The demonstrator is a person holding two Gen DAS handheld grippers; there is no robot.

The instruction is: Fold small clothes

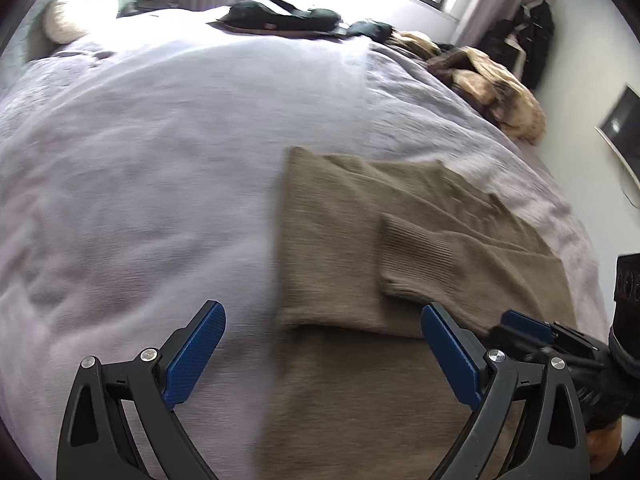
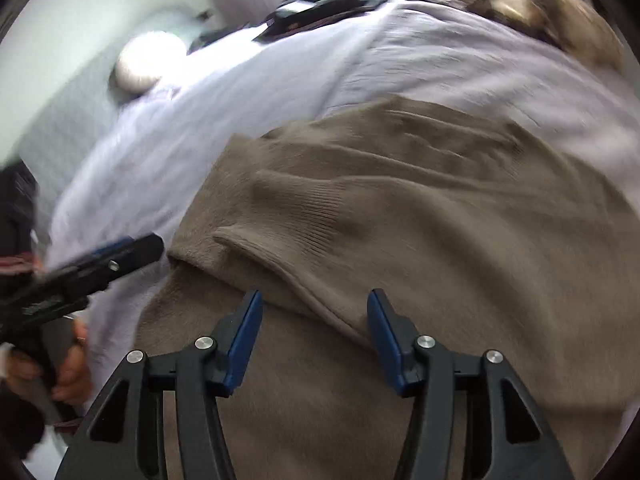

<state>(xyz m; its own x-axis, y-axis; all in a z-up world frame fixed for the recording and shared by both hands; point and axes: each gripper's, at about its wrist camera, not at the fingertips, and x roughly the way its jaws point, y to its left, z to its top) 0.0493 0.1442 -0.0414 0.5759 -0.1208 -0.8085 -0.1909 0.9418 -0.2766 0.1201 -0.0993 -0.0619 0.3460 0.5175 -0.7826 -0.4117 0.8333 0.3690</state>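
A taupe knit sweater (image 1: 352,216) lies flat on the lilac bed cover (image 1: 160,140), one sleeve folded across its body so the ribbed cuff (image 1: 416,248) rests on top. My left gripper (image 1: 323,312) hangs open and wide over the sweater's left edge, with nothing between its blue pads. In the right wrist view the sweater (image 2: 440,220) fills the frame, and my right gripper (image 2: 316,296) stands open just above the folded sleeve's edge (image 2: 280,272), pads apart from the cloth. The right gripper (image 1: 528,328) also shows at the left view's right edge. The left gripper (image 2: 120,252) shows at the right view's left side.
Dark clothes (image 1: 288,16) and a tan furry pile (image 1: 492,80) lie along the bed's far edge. A white pillow (image 1: 80,12) sits at the far left. A dark garment (image 1: 532,36) hangs by the wall, near a screen (image 1: 624,128). A person's hand (image 2: 72,368) grips the left tool.
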